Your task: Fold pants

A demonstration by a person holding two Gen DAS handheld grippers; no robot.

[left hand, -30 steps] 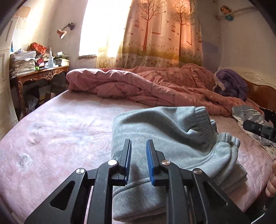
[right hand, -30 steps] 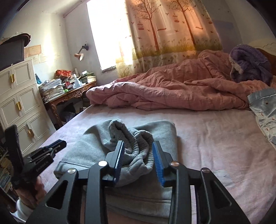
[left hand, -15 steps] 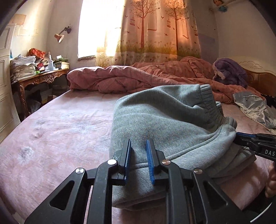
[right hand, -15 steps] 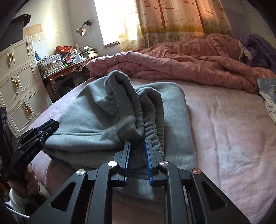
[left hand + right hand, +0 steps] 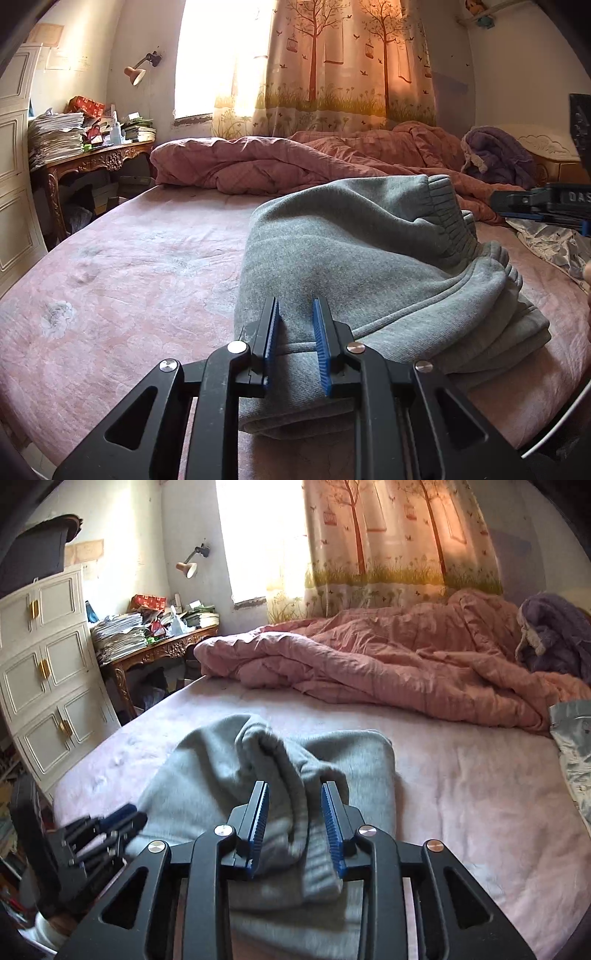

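Observation:
Grey sweatpants (image 5: 369, 258) lie folded in a thick bundle on the pink bed sheet (image 5: 129, 266); they also show in the right wrist view (image 5: 229, 760). My left gripper (image 5: 295, 321) is shut on the near left edge of the pants, with cloth between its blue pads. My right gripper (image 5: 293, 805) stands open around the ribbed cuffs of the pants, which rise between its pads. The right gripper also shows in the left wrist view (image 5: 543, 201) at the right edge, and the left gripper shows blurred in the right wrist view (image 5: 110, 823).
A crumpled pink duvet (image 5: 314, 162) lies across the back of the bed. A purple garment (image 5: 498, 155) and a pale printed cloth (image 5: 554, 240) lie at the right. A cluttered wooden desk (image 5: 162, 646) and a white cabinet (image 5: 48, 672) stand left of the bed.
My right gripper, shut on the cuffs half a second ago, has opened and drawn back a little. The raised cuffs have sunk lower. My left gripper keeps its hold.

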